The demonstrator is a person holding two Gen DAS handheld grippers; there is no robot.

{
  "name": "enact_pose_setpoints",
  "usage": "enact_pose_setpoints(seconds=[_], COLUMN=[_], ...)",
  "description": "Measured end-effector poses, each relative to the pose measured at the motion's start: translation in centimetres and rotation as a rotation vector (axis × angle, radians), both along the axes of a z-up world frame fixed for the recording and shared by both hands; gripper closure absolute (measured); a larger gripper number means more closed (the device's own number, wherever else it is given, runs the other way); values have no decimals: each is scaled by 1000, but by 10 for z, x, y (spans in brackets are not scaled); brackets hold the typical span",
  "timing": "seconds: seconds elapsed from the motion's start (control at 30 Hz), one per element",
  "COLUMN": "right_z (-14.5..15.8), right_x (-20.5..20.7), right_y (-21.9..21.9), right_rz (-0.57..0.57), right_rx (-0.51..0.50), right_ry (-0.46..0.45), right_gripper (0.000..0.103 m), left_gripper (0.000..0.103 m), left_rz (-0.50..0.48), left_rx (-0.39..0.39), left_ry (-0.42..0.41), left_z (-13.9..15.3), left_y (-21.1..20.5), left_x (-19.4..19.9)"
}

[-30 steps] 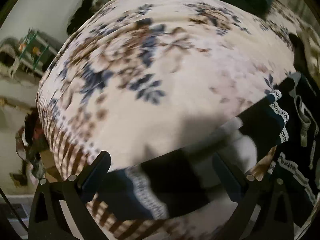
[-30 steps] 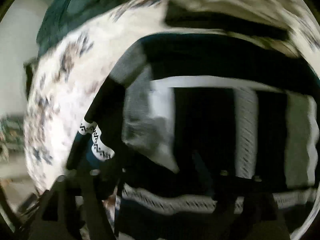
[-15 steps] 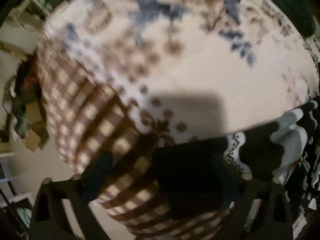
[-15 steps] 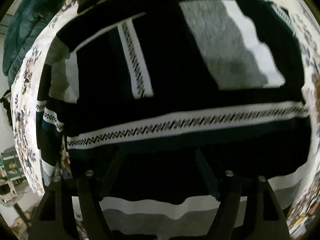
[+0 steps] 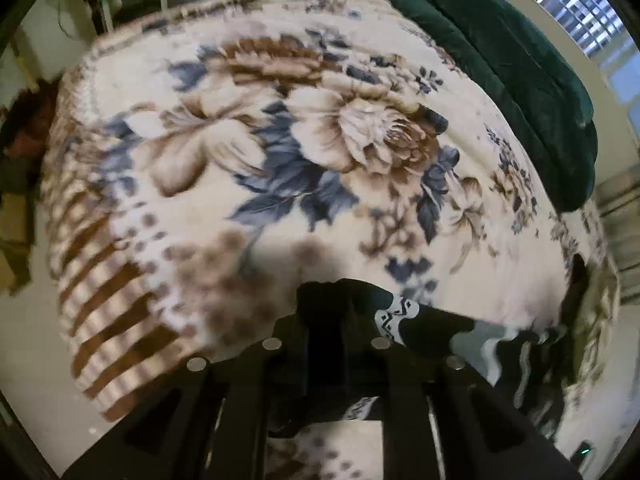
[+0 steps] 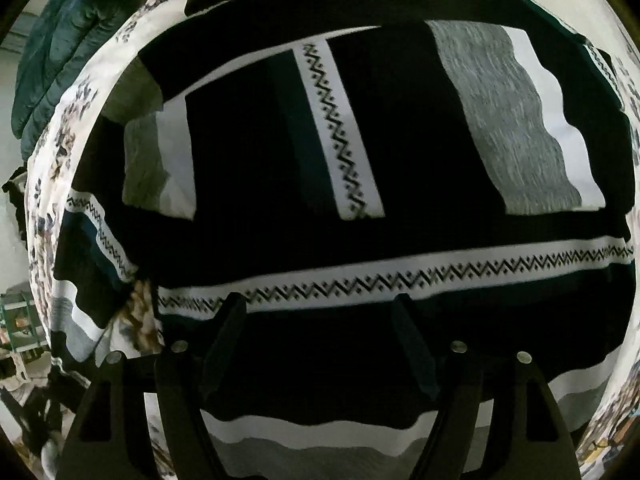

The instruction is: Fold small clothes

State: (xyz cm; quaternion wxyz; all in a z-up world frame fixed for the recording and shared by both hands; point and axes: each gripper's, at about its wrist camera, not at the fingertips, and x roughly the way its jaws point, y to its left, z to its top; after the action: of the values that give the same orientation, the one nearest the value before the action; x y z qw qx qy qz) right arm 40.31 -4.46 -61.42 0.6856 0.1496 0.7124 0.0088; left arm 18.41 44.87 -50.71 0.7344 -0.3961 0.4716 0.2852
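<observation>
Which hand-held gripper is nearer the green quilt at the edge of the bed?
Cannot be judged. The left hand-held gripper is closed on the sweater's edge; the right hand-held gripper hangs open over it. The green quilt lies well away in both views.

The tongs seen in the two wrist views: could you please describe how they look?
Both the left tongs and the right tongs are matt black. Each has two flat, tapering fingers with triangular cut-outs near the base, and round silver fasteners on top. No cables, markings, hands or sleeves show in either view.

sweater [image 6: 400, 184] | black, white zigzag bands (grey panels) | spread flat on bed
</observation>
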Motion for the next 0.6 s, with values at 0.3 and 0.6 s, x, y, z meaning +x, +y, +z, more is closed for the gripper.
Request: enact_pose_setpoints(seconds=[0.3,0.6], right_z=[2,-7], right_x=[0,6], right_y=[40,51], right_rz=[21,7], right_rx=[22,-1], right_ry=[-3,11], right_gripper=[26,26], left_gripper=[39,95], left_rz=[217,201], left_rx=[-206,-199], left_ry=[-66,-114], left_z=[-25,-51], left_y=[5,-9], left_x=[-63,-20])
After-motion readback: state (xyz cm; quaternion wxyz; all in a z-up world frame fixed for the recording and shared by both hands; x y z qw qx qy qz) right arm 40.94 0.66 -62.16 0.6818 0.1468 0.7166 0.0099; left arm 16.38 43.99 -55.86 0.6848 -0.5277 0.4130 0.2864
